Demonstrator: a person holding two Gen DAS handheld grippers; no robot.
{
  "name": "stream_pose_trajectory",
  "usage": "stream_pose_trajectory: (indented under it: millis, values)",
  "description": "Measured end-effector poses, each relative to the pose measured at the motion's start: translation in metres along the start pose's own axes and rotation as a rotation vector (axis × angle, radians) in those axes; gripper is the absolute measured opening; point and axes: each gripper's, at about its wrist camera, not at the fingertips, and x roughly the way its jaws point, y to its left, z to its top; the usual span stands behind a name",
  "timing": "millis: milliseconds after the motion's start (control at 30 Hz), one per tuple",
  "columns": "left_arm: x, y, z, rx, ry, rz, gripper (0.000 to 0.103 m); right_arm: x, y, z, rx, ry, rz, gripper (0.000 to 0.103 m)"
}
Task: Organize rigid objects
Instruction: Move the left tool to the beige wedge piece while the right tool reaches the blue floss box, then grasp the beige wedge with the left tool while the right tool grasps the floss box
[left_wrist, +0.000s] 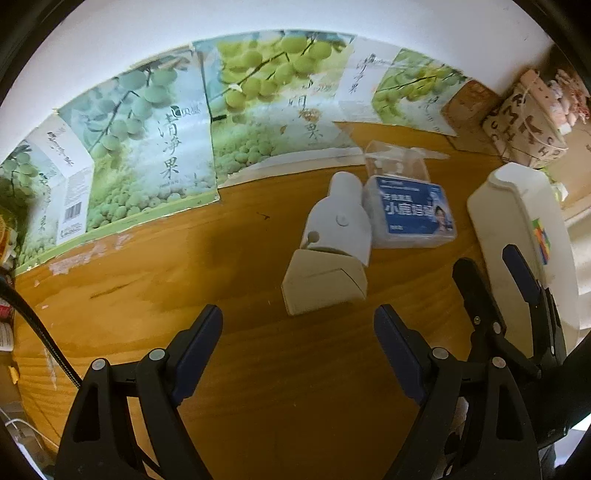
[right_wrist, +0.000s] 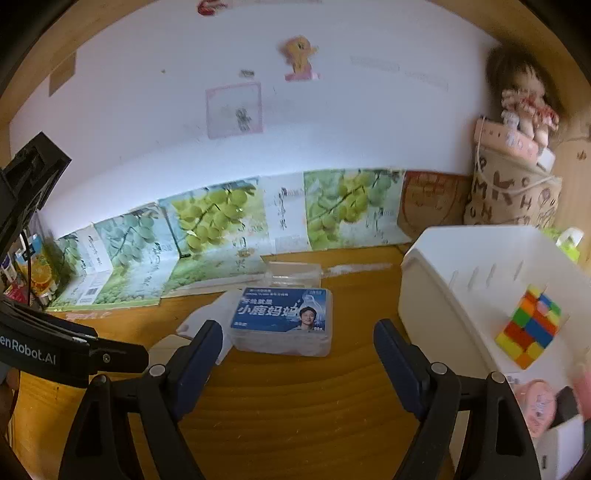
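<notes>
Rigid objects lie scattered on the wooden desk (left_wrist: 147, 280): a white bottle-shaped device (left_wrist: 338, 221) rests on its side near the middle, its neck pointing toward the wall, with a pale grey wedge-shaped piece (left_wrist: 323, 282) touching its near end; just beside it on the right sits a clear plastic box with a blue label (left_wrist: 413, 212), and a transparent lid (left_wrist: 397, 157) lies just behind that box; the white storage bin (right_wrist: 443, 280) stands at the right edge of the desk, and inside it lie a colourful puzzle cube (right_wrist: 530, 326) and a pink round item (right_wrist: 537, 404); the left gripper (left_wrist: 298, 332) hangs over bare wood just short of the wedge, jaws spread and pinching nothing; the right gripper (right_wrist: 298, 345) hovers with jaws spread wide, empty, the labelled box lying beyond its fingertips; grape-printed cartons (left_wrist: 155, 155) line the wall behind; a doll (right_wrist: 524, 107) sits on a burlap bag (right_wrist: 513, 195) in the far right corner.
</notes>
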Motion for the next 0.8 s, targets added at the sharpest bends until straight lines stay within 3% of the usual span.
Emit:
stream_pose_trajectory:
  millis: [267,567,800]
  values:
    - [0.021,-0.007,0.014,0.012,0.055,0.005,0.086,0.030,-0.010,-0.004,0.027,0.021,-0.016,0.085]
    - [0.030,-0.006,0.026,-0.048,0.108,-0.033,0.086,0.046,-0.023,-0.001,0.096,0.059,-0.002,0.085]
    - [0.047,0.005,0.029,-0.142,0.194,-0.064,0.086,0.059,-0.026,-0.003,0.117,0.116,-0.009,0.085]
